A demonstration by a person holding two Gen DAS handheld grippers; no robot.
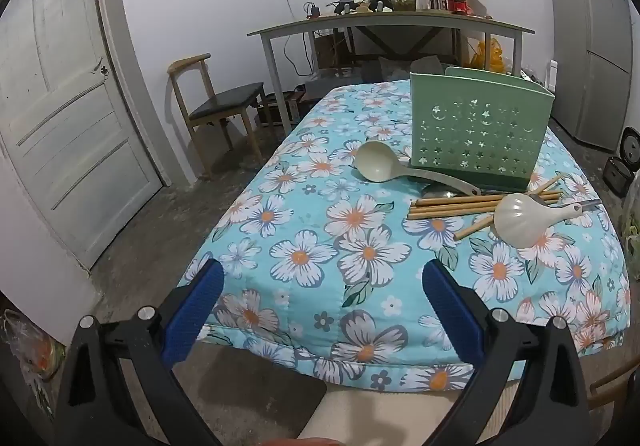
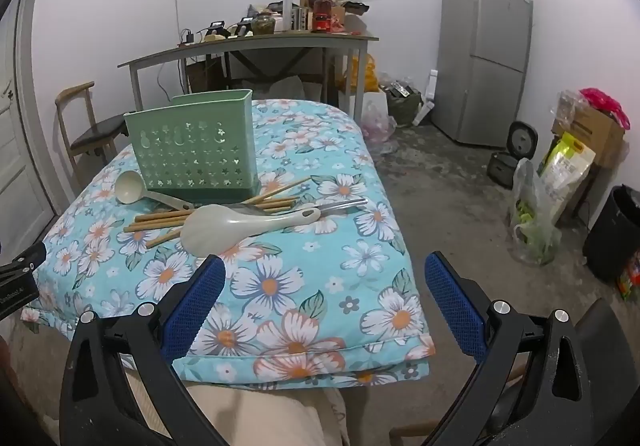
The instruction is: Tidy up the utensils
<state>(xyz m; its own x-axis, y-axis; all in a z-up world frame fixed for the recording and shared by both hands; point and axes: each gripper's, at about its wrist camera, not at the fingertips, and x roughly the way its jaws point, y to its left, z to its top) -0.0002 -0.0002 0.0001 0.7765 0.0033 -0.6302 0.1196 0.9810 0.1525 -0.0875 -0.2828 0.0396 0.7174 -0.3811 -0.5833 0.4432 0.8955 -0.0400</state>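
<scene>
while hovering over floral tabletop (image 1: 304, 206), left claw (image 1: 322, 278) and right claw (image 2: 324, 272) both wide, empty; ladle (image 1: 378, 166), rice paddle (image 2: 224, 226), chopsticks (image 1: 460, 204) beside green holder (image 1: 480, 130).

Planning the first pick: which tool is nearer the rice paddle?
Right, it seems. The right tool hangs open just before the rice paddle; the left tool, also open, sits farther off to its left.

Both views are dim and flat with a cool cast – soft, even indoor light whose source is out of frame, throwing only faint shadows under the rice paddle (image 2: 224, 226) – sharp at centre, yet strongly bowed and black-vignetted at the fisheye edges.
</scene>
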